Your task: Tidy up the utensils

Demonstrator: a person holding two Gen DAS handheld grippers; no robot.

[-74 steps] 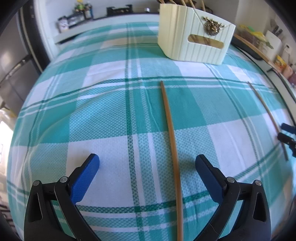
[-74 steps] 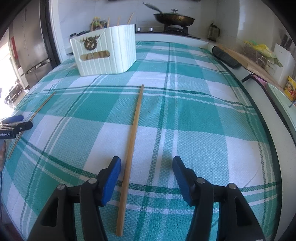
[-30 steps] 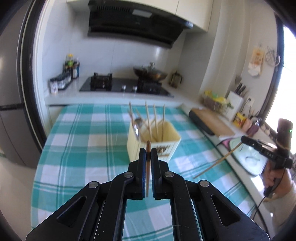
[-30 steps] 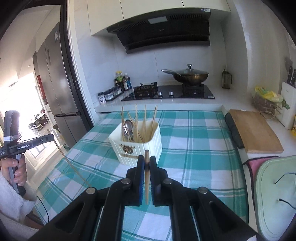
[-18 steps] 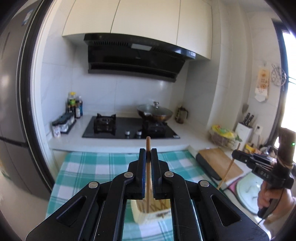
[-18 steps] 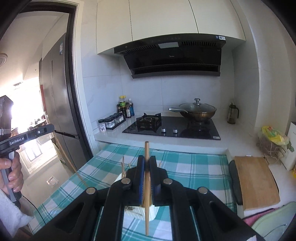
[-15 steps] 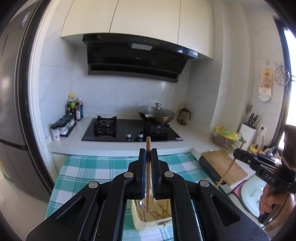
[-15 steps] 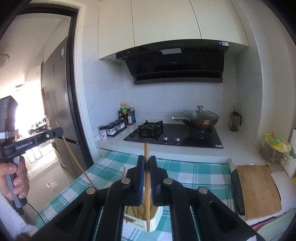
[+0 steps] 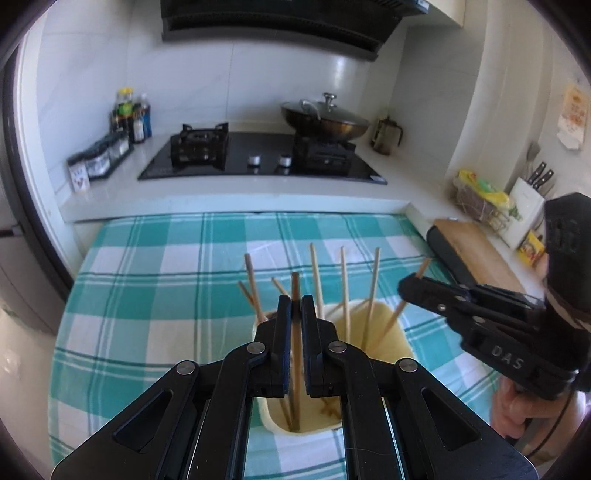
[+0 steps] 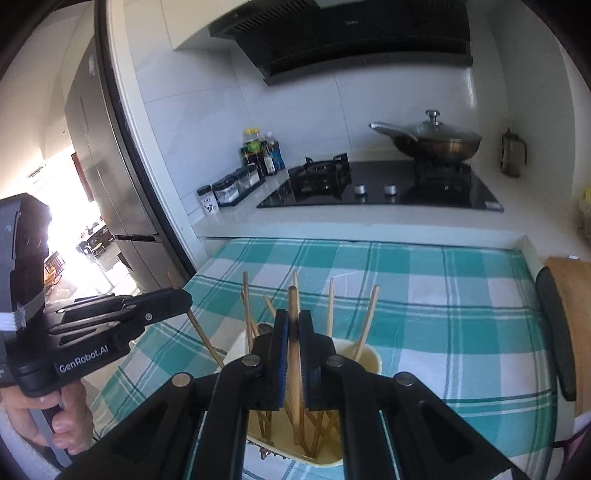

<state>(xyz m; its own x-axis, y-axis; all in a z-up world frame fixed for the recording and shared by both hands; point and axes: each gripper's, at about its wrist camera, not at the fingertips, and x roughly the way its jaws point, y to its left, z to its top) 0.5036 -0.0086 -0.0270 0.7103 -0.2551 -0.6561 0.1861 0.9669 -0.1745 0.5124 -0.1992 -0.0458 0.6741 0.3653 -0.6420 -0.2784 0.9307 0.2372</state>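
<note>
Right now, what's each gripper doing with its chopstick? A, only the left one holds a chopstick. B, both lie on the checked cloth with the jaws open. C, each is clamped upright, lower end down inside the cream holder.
C: the left gripper and the right gripper are each shut on a chopstick whose lower end reaches into the cream holder.

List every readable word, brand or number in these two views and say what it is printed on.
"DAS": on the right gripper.
"GenRobot.AI": on the left gripper.
Bottle labels, spice jar labels, range hood marking, wall poster: too small or blurred.
</note>
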